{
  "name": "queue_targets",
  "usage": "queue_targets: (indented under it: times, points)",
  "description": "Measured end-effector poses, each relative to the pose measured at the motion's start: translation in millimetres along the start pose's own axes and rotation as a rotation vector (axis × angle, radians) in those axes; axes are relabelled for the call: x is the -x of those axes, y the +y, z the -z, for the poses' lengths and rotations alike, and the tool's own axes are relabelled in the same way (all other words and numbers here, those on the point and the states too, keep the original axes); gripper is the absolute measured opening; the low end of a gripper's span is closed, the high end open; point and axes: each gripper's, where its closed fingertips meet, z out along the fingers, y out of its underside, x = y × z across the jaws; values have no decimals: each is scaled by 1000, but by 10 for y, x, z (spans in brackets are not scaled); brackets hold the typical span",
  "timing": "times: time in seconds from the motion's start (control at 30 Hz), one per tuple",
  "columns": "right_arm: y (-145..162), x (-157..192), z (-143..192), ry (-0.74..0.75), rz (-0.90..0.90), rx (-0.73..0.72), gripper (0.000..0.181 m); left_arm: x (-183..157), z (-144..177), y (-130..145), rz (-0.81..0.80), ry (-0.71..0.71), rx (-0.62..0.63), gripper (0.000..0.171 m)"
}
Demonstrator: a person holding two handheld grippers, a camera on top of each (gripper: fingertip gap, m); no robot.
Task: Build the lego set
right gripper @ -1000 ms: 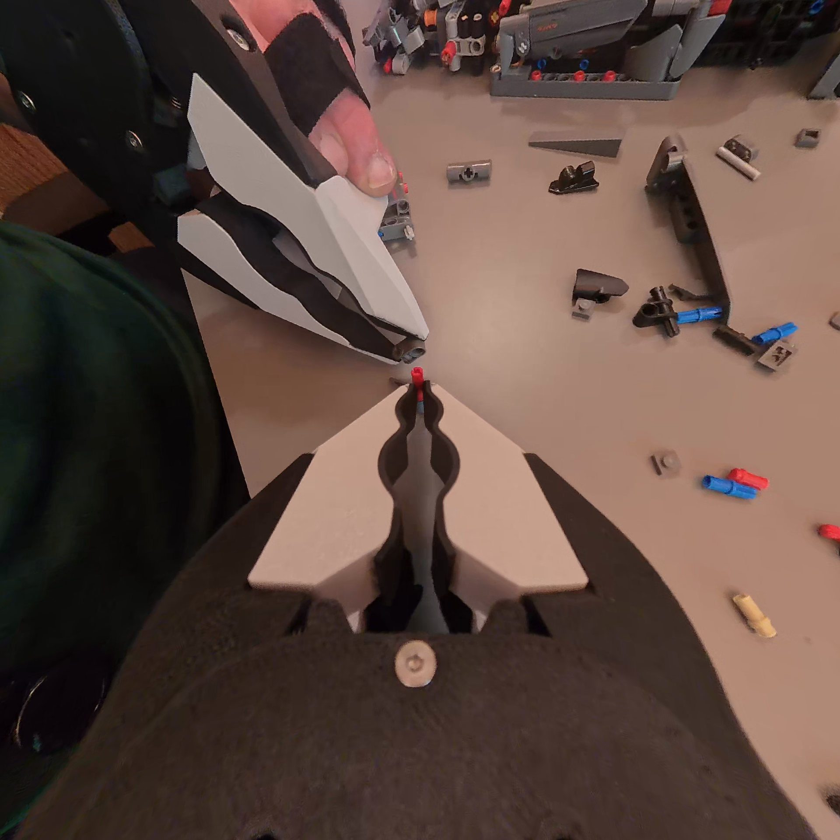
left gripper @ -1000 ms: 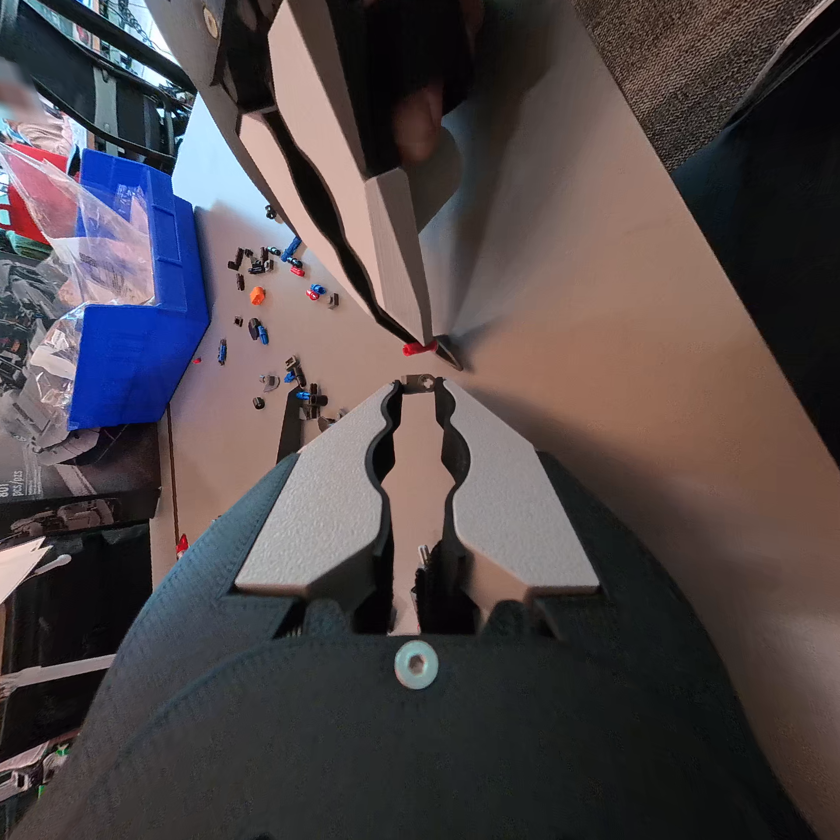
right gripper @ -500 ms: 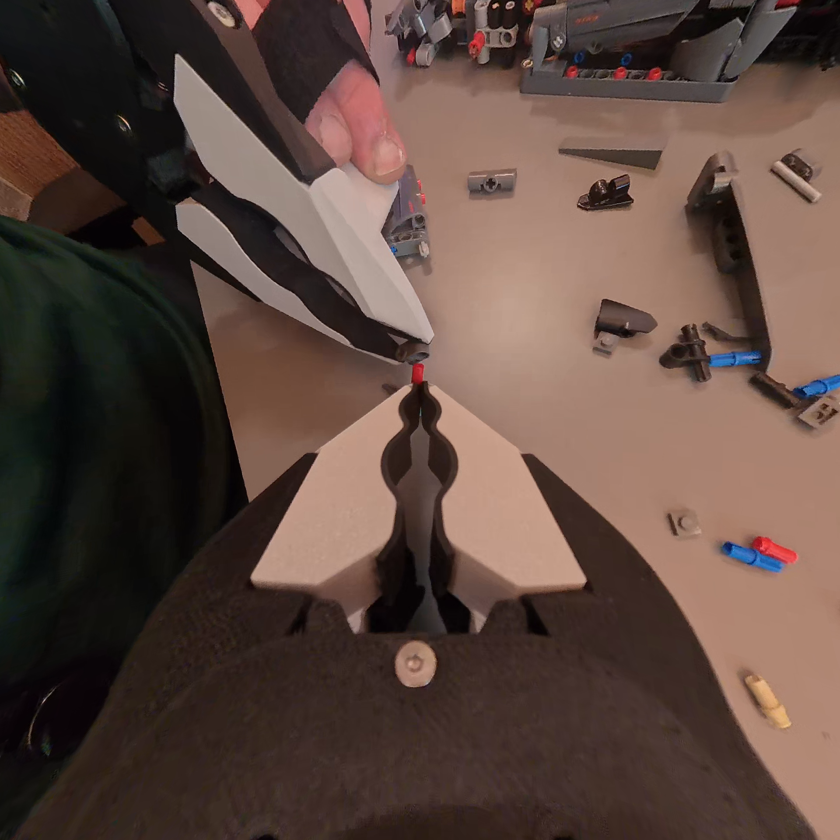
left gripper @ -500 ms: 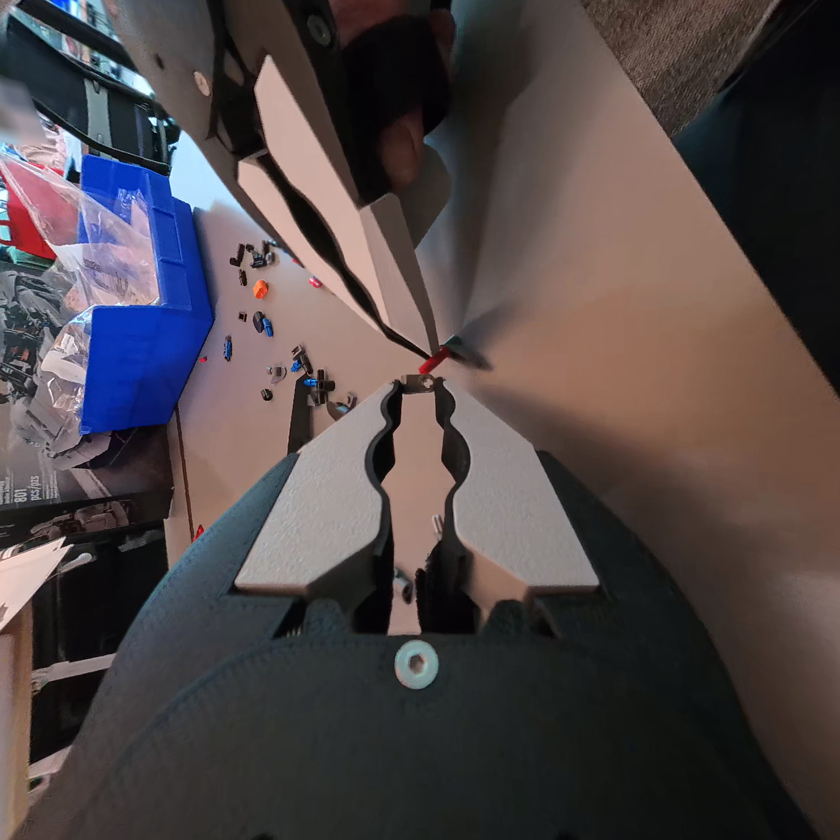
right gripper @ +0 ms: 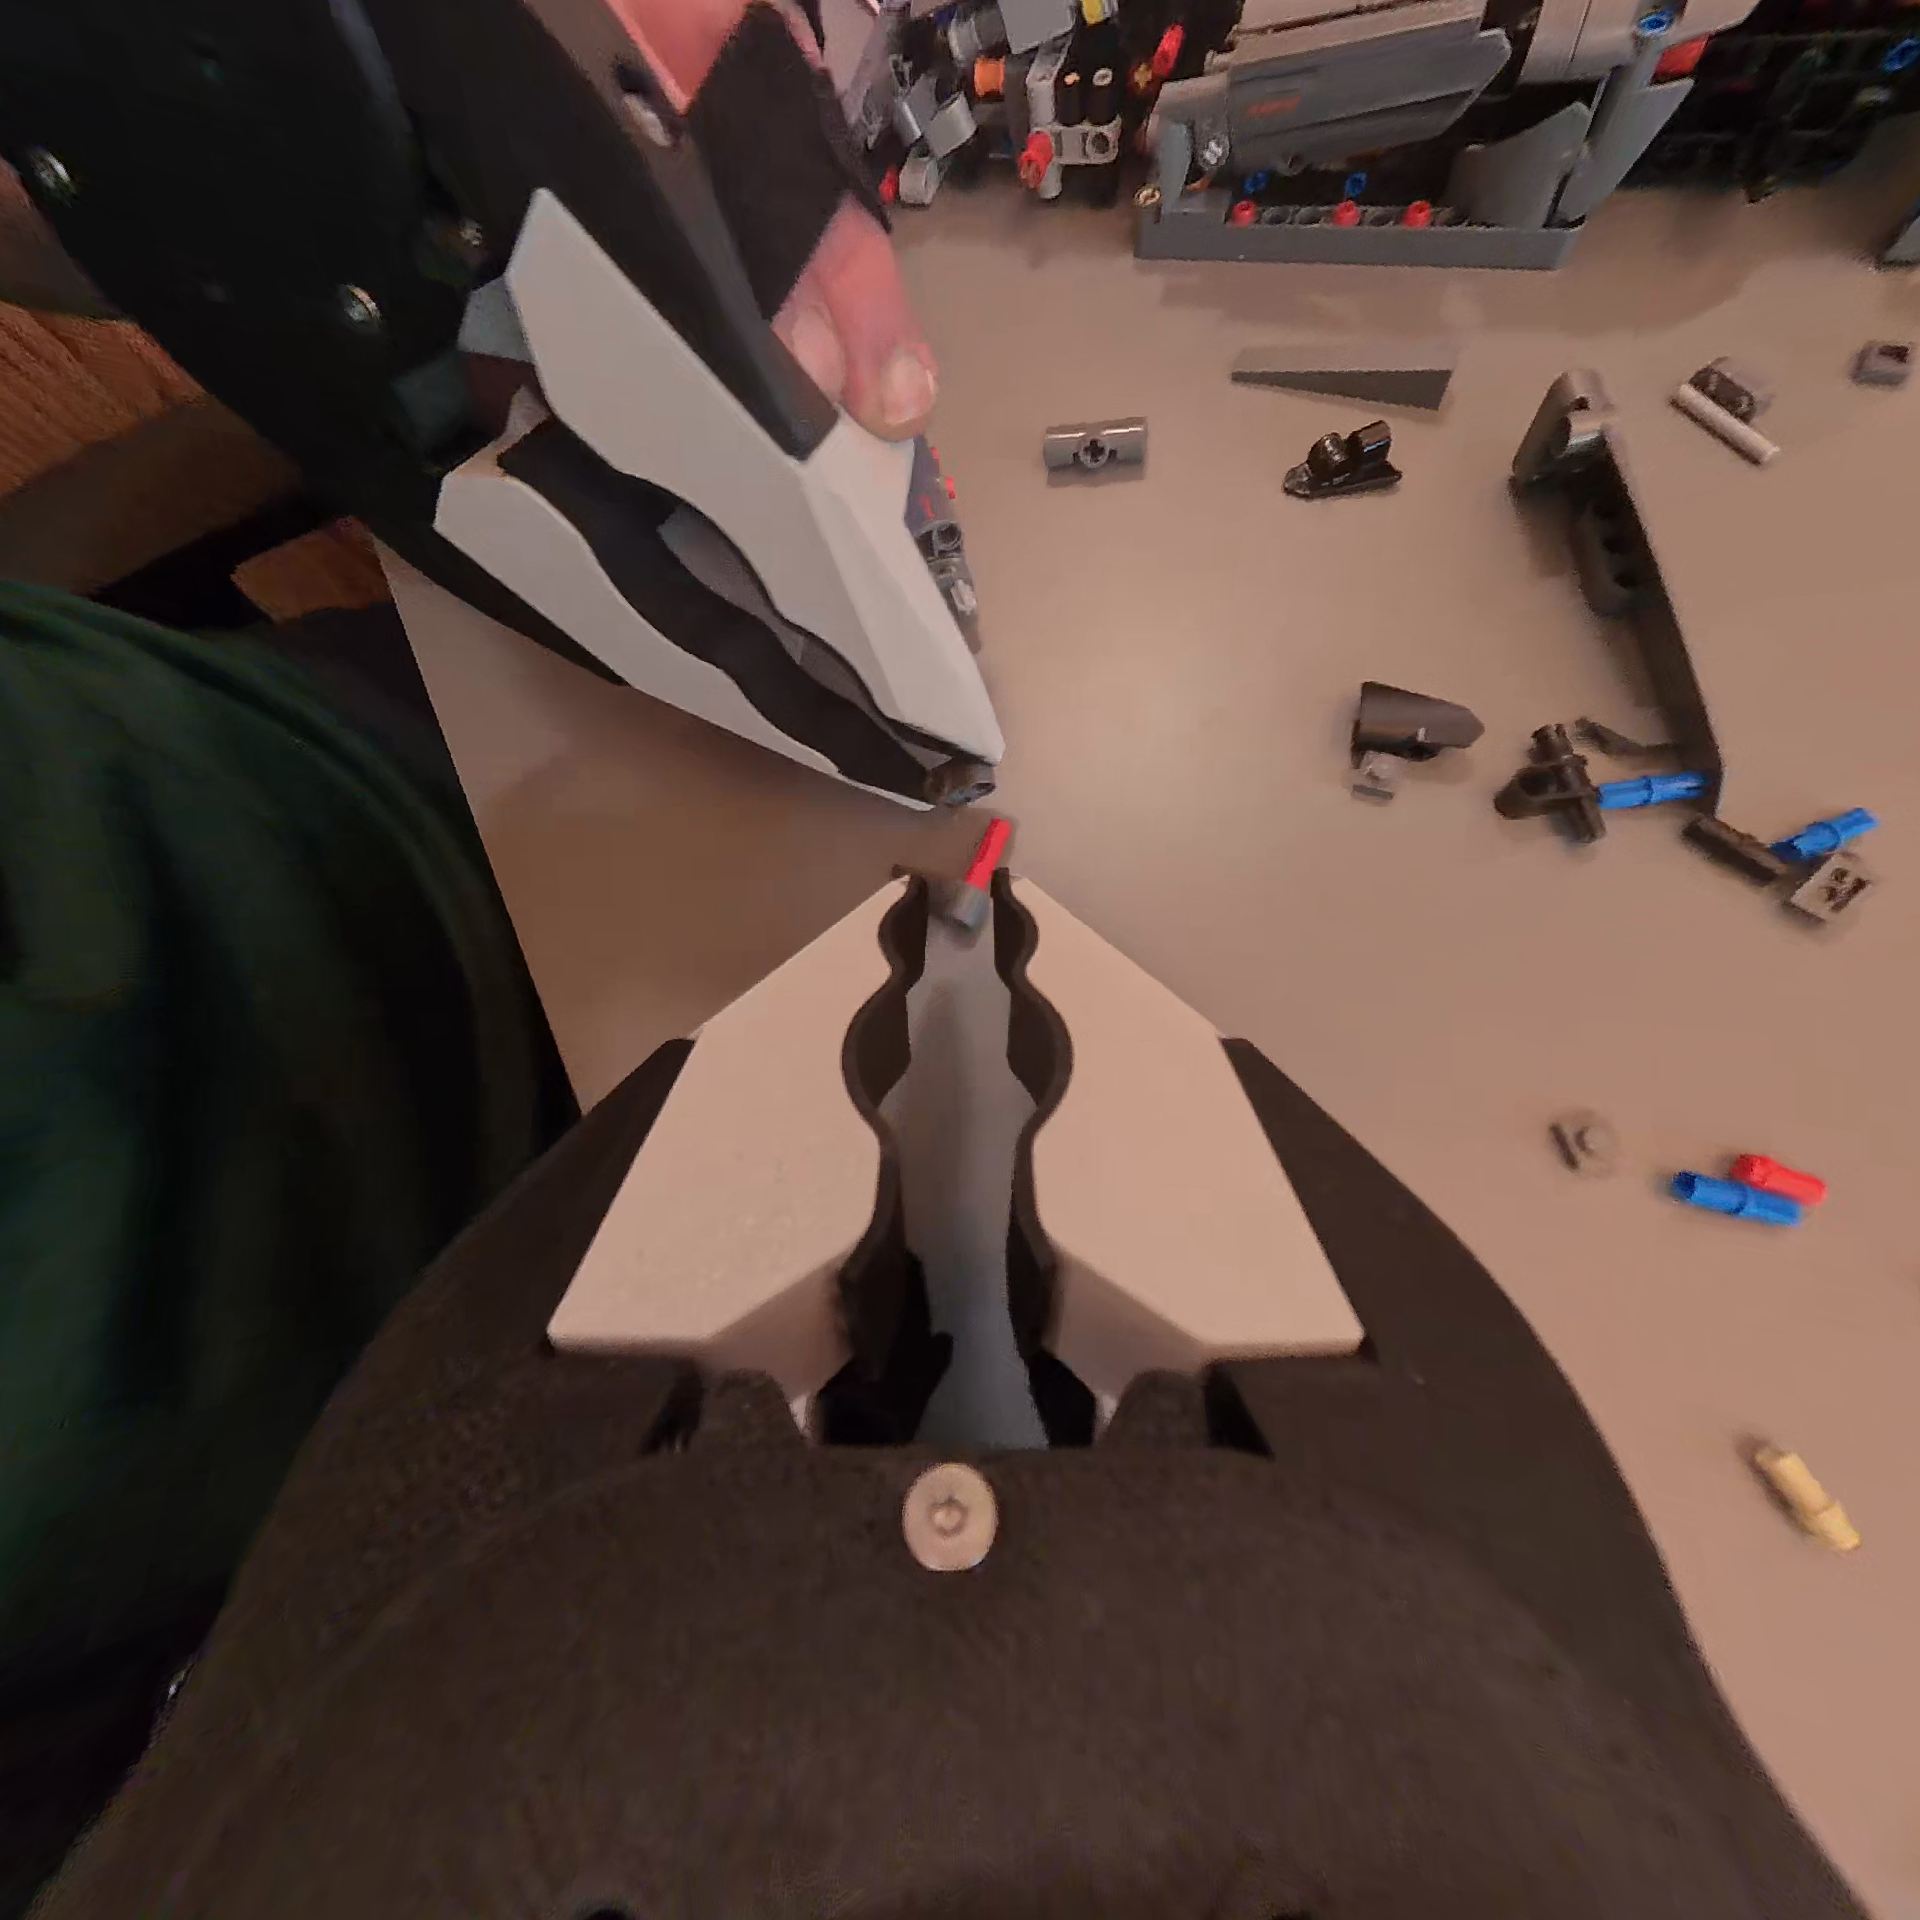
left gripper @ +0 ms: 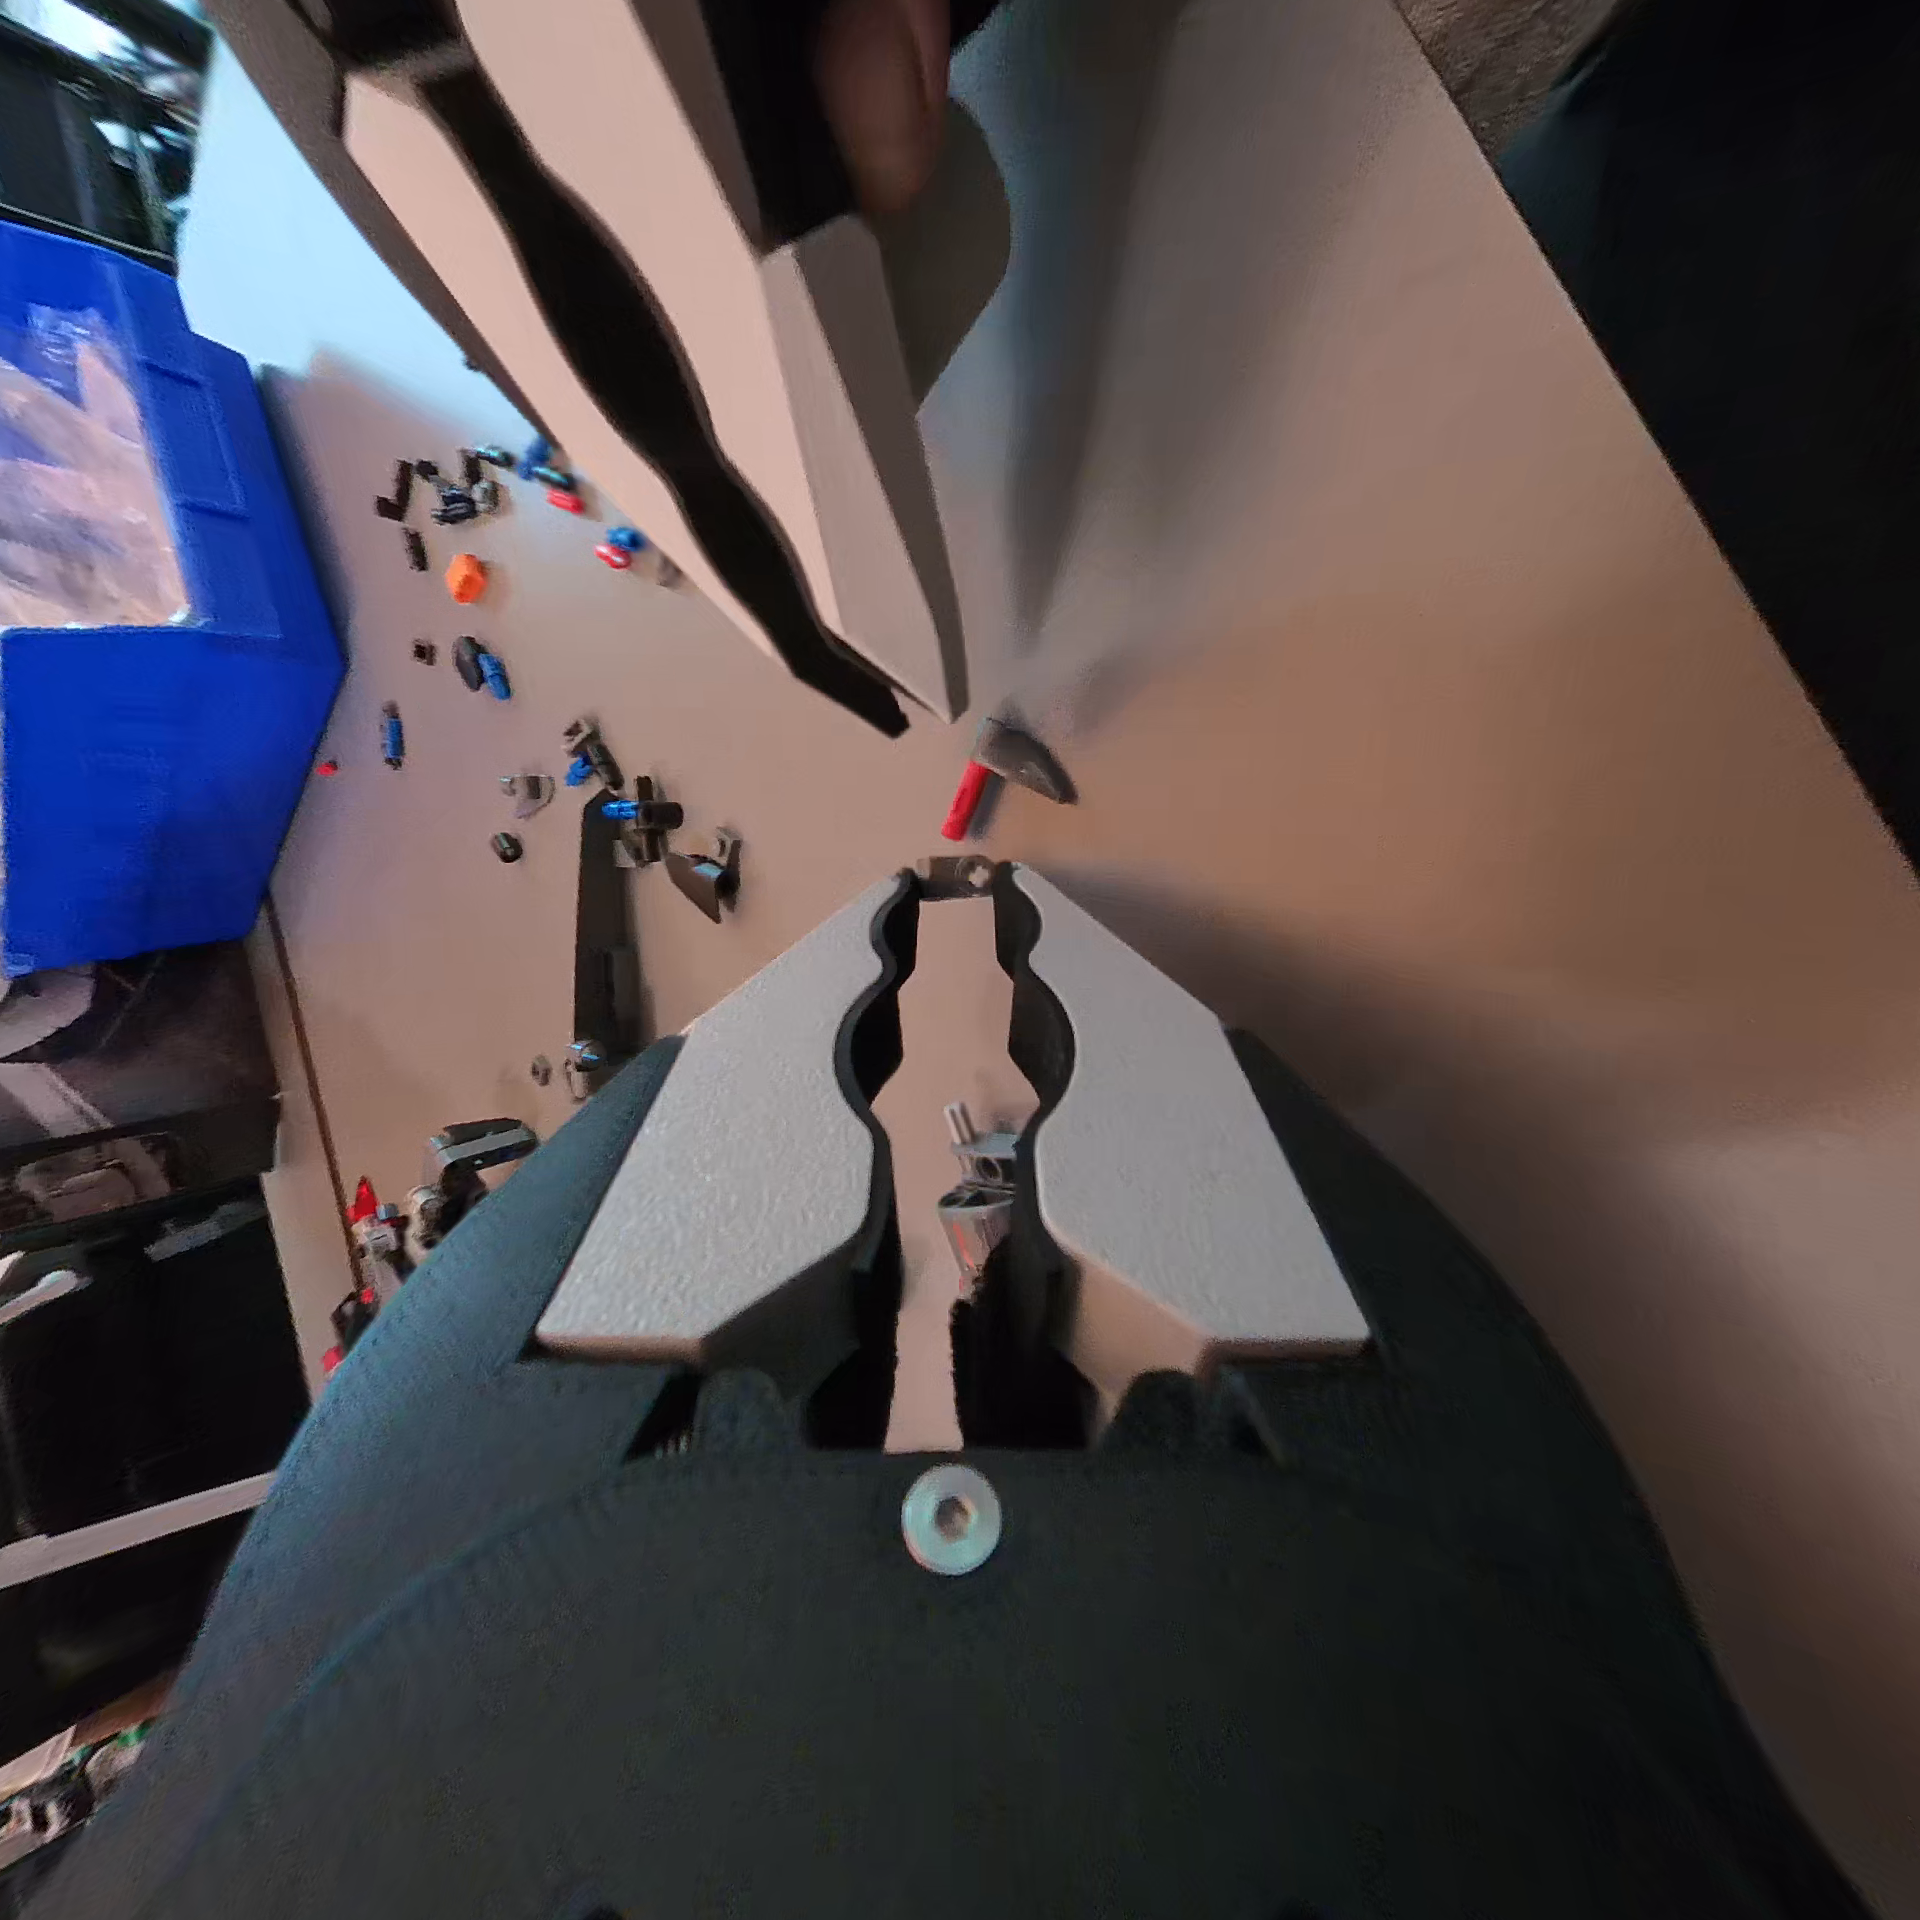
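**Inspector A:** We start with the left gripper [left gripper: 958,881]. Its jaws are pressed onto a small grey connector [left gripper: 964,873], which is held at the very tips, clear of the table [right gripper: 1195,987].

**Inspector B:** We confirm this from the right wrist view, where the piece shows dark at those tips. A thumb [right gripper: 883,353] rests on that tool's upper finger.

**Inspector A:** On the right gripper [right gripper: 951,888], we record the jaws as slightly parted, with a gap wider than the part between them.

**Inspector B:** Agreed. The red pin [right gripper: 987,850] with its grey end sits tilted at that gap, and its red tip points towards the connector. The pin is just beside the connector and not inserted. The left wrist view is blurred there, so we cannot tell whether either finger touches the pin.

**Inspector A:** For the surroundings, loose parts [right gripper: 1652,790] lie scattered on the table to the right, and a part-built model [right gripper: 1351,156] stands at the far edge.

**Inspector B:** A blue bin [left gripper: 156,779] stands beyond the scatter in the left wrist view.
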Motion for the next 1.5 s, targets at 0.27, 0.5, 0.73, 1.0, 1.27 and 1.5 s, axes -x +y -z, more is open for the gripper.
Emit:
queue_targets:
  times: [0.27,0.5,0.73,1.0,1.27,1.5]
  points:
    - [58,-26,-128,101,-56,0,6,-18,-39,19,18,82,7,13]
    - [106,-45,-133,66,-41,36,6,-40,-33,20,69,154,-3,12]
    - [94,7,-167,-10,-17,57,5,-17,-39,46,57,166,6,12]
    - [88,-15,-169,-52,-2,98,5,-26,-25,51,33,168,-13,12]
    - [81,-24,-177,-91,-30,113,5,-12,-21,64,7,121,-36,12]
    - [69,-26,-192,-104,-37,115,5,-34,-1,65,-6,130,-39,12]
